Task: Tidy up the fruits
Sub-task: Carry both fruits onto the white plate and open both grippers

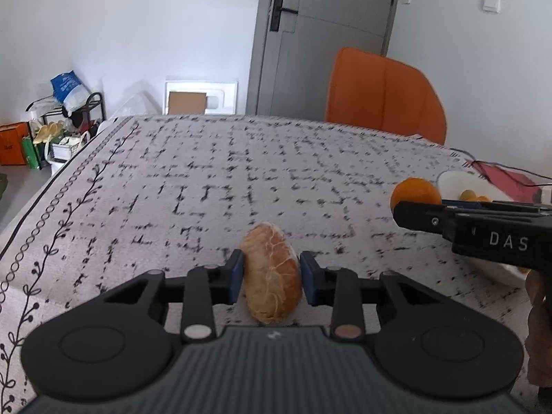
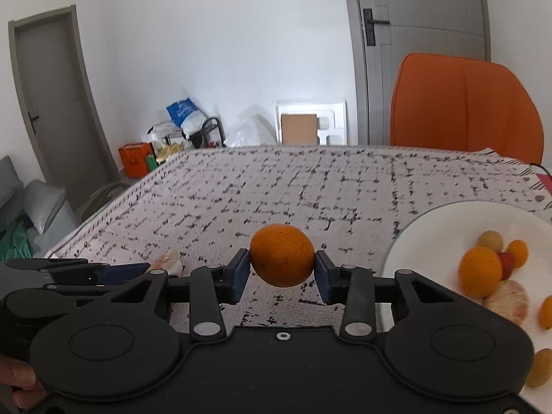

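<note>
- the left gripper (image 1: 270, 277) was clamped on a peeled orange (image 1: 270, 272), its blue pads pressed against both sides, just above the patterned tablecloth (image 1: 207, 179).
- the right gripper (image 2: 282, 272) was clamped on a whole orange (image 2: 282, 255), held clear of the cloth, just left of the white plate (image 2: 431, 220).
- the plate held another orange (image 2: 480, 272), a peeled segment cluster (image 2: 509, 300) and several small fruits.
- an orange chair (image 2: 465, 103) stood behind the table's far edge, before a grey door (image 1: 331, 34).
</note>
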`<state>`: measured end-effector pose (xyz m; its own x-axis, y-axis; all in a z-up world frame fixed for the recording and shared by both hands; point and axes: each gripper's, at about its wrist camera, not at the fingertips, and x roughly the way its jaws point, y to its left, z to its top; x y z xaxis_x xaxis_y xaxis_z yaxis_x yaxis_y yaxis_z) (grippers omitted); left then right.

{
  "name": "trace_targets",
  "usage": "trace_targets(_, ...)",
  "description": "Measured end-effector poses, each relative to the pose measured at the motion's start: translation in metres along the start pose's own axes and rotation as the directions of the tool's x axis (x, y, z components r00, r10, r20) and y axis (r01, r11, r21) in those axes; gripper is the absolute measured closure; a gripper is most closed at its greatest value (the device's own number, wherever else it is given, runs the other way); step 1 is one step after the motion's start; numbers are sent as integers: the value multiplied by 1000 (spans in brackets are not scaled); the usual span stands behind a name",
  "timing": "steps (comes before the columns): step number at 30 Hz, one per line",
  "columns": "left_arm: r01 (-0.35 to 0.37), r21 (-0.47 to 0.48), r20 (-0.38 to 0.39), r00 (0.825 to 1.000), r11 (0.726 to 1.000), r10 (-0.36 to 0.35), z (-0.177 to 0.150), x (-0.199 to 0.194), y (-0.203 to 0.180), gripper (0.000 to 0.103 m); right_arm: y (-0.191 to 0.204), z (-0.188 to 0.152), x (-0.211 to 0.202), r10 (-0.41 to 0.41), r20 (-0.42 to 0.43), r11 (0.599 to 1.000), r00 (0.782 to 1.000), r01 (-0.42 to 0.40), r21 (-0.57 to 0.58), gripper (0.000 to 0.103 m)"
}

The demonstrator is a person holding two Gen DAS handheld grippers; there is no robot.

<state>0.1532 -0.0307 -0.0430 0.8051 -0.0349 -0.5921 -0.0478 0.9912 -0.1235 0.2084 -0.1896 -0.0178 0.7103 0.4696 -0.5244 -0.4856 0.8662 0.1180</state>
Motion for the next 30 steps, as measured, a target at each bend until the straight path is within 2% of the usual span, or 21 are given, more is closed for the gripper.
trace_targets(11, 48, 61, 44, 998, 997, -51, 16, -2, -37, 70, -29, -1, -26, -42, 63, 998, 997, 39, 56, 65)
trace_targets(30, 173, 161, 34, 983, 972, -181, 23, 9, -112, 70, -100, -23, -69, -186, 95, 968, 978, 165, 191, 64)
